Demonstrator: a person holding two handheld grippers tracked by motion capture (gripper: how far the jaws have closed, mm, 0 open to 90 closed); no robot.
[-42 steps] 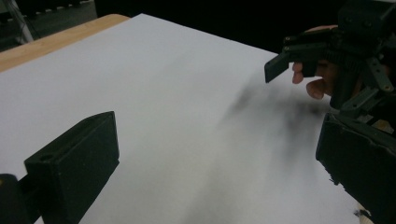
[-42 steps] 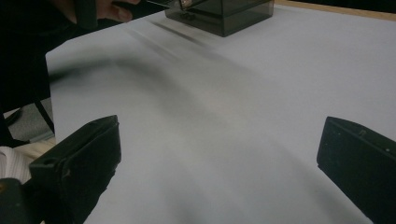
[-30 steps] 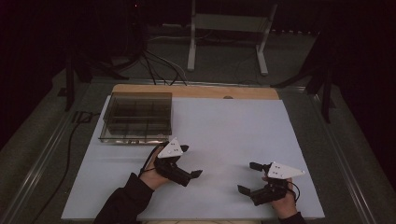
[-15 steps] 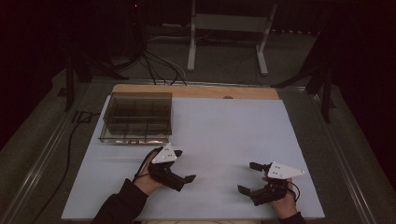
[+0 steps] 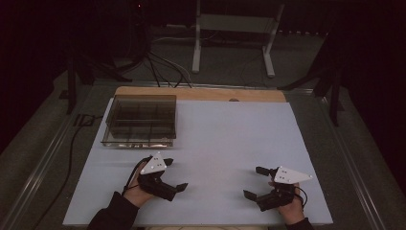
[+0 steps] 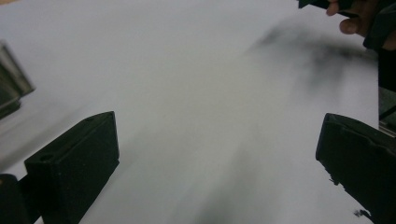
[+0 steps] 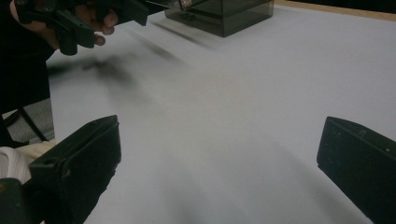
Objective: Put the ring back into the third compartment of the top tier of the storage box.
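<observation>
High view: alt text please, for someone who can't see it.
A person's two hands each hold an open, empty tool low over a white table top: the left tool just below a clear compartment box at the far left, the right tool near the front right edge. Nothing else lies on the white surface.

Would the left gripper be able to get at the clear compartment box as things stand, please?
Probably yes: the left gripper is open near the clear compartment box, with only bare white table between them.
</observation>
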